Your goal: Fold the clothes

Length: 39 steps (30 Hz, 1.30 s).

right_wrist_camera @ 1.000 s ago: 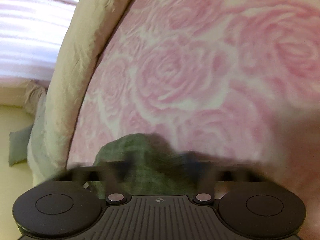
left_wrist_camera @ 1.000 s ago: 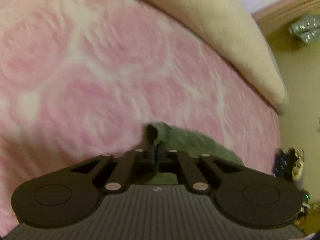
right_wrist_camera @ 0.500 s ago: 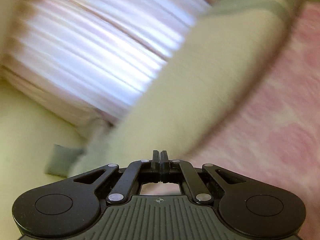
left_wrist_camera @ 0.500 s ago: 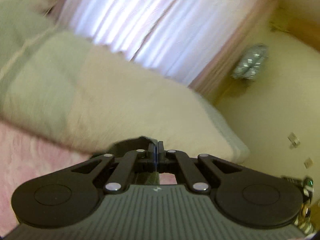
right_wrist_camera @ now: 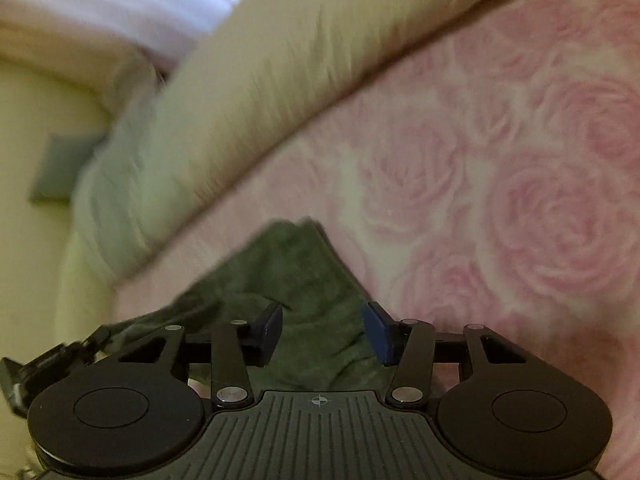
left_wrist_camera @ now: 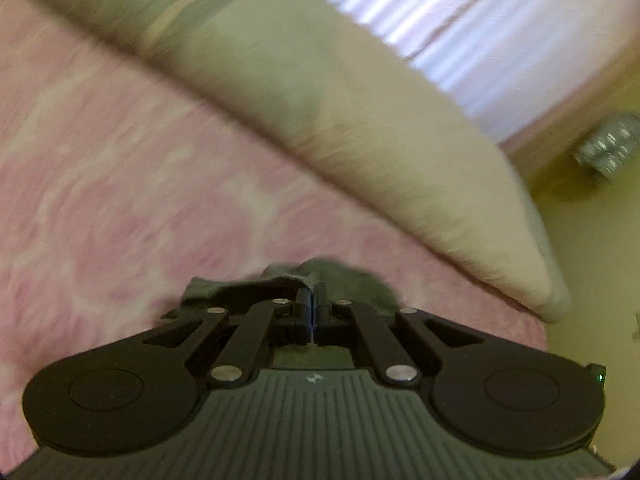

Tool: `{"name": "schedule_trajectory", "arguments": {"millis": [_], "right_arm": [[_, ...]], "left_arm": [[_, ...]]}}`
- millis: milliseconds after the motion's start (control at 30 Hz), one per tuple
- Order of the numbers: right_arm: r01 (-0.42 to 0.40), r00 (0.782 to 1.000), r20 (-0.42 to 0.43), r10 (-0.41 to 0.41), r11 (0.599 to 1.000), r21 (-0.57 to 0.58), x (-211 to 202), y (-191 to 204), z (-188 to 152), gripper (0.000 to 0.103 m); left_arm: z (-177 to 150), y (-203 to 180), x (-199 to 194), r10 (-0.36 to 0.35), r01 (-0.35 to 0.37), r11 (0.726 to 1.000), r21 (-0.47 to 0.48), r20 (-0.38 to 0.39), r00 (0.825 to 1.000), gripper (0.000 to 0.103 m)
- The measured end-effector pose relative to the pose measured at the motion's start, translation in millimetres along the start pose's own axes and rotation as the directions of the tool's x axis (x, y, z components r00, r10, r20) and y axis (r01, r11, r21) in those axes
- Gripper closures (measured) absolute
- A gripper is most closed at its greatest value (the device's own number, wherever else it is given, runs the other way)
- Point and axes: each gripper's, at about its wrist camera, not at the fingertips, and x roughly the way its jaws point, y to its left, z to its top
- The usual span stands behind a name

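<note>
Left gripper (left_wrist_camera: pixel 311 307): fingers pressed together with an edge of the dark green garment (left_wrist_camera: pixel 348 280) pinched between them at 12 o'clock of the tool; the grip likely keeps that edge under control while the fold is laid down. The garment lies on the pink rose-patterned bedspread (left_wrist_camera: pixel 120 200), near the cream pillow (left_wrist_camera: pixel 400 152) that runs from 10 to 3 o'clock; pleated white curtain (left_wrist_camera: pixel 480 20) at 1 o'clock, a silvery object (left_wrist_camera: pixel 608 148) at 3 o'clock, too blurred to name. Right gripper (right_wrist_camera: pixel 322 330): fingers spread wide, holding nothing, with green cloth (right_wrist_camera: pixel 296 280) visible between the blue pads (right_wrist_camera: pixel 378 332) and lying just beyond them; my reading is that this corner is released onto the bedspread (right_wrist_camera: pixel 520 200). Pillow (right_wrist_camera: pixel 280 60) at 11 o'clock, a grey-green square (right_wrist_camera: pixel 56 168) at 9 o'clock on the floor side. Count: two grippers, one green garment, one bedspread, one pillow seen for certain. Fold appears partly done.
</note>
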Motion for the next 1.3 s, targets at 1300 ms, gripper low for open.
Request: {"name": "schedule_trajectory", "arguments": {"millis": [1300], "right_arm": [[-0.113, 0.733, 0.583, 0.350, 0.908, -0.404, -279.6, 55.9, -21.1, 0.085]], "left_arm": [[-27.4, -141.9, -166.4, -0.511, 0.368, 0.818, 0.442, 0.264, 0.818, 0.103]]}}
